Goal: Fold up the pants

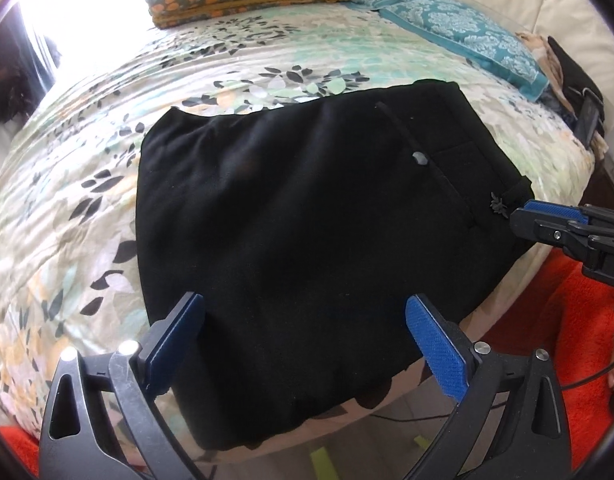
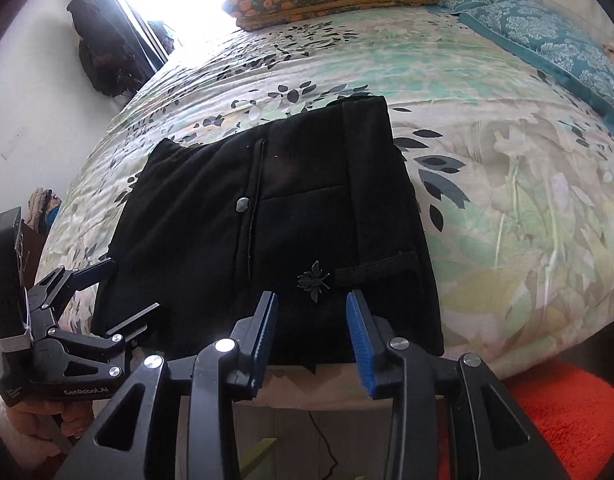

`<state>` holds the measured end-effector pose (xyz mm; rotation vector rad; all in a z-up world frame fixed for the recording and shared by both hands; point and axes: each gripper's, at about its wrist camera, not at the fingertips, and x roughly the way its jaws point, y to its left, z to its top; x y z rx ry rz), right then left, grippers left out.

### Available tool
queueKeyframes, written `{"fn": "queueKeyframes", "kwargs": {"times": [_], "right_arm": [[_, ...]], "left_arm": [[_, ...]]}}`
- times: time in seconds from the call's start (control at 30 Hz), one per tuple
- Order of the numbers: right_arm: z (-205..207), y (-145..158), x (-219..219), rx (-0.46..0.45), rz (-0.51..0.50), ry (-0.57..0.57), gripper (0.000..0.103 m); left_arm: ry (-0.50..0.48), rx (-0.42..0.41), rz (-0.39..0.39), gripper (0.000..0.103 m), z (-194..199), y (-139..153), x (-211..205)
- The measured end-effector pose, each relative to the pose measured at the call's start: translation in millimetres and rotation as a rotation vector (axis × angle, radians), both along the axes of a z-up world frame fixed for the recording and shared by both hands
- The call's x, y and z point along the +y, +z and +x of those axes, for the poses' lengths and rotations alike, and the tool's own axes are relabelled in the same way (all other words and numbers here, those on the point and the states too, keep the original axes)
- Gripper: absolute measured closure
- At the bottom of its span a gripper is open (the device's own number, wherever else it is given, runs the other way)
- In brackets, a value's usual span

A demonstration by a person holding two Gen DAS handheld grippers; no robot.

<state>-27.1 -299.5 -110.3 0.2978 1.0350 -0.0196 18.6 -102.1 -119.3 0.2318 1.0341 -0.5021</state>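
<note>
ok — black pants (image 1: 291, 240) lie folded on my bed (image 1: 87, 200). left gripper (image 1: 303, 344) gapes wide, holding nothing. right gripper (image 2: 311, 340) — parted, empty too.

"GenRobot.AI" is printed on the left gripper (image 2: 119, 292) body; "D" shows on the right gripper (image 1: 525, 216).

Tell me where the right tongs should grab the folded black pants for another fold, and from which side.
Grip the black folded pants at the near waistband corner by the belt loop, coming in from the bed's near edge; the right tongs already hover open there.
</note>
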Motion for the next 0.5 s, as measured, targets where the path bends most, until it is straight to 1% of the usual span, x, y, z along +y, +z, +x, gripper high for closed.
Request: {"fn": "queueKeyframes", "kwargs": {"times": [0.07, 0.1, 0.17, 0.23, 0.3, 0.4, 0.5], "right_arm": [[-6.5, 7.8, 3.1, -0.036, -0.018, -0.001, 0.065], [-7.8, 7.9, 6.2, -0.038, -0.041, 0.005, 0.060], [-8.0, -3.8, 7.0, 0.001, -0.058, 0.007, 0.056], [-6.0, -15.5, 5.0, 0.049, -0.043, 0.001, 0.055], [-5.8, -12.0, 3.9, 0.041, -0.035, -0.001, 0.053], [-8.3, -10.5, 3.3, 0.035, -0.024, -0.002, 0.052], [-11.6, -9.0, 3.0, 0.026, -0.009, -0.005, 0.050]], "left_arm": [[0.022, -0.020, -0.024, 0.002, -0.1, 8.5, 5.4], [0.029, -0.027, -0.027, 0.002, 0.5, 10.3, 7.1], [0.024, -0.007, -0.011, 0.002, 1.3, 6.2, 6.9], [0.020, 0.015, 0.022, 0.002, 0.4, -1.7, 5.8], [0.017, -0.002, 0.029, 0.002, -3.3, -2.6, 5.8], [0.026, 0.002, 0.001, 0.002, -3.9, 4.3, 12.5], [0.069, 0.001, -0.028, 0.002, 4.5, 12.5, 24.4]]}}
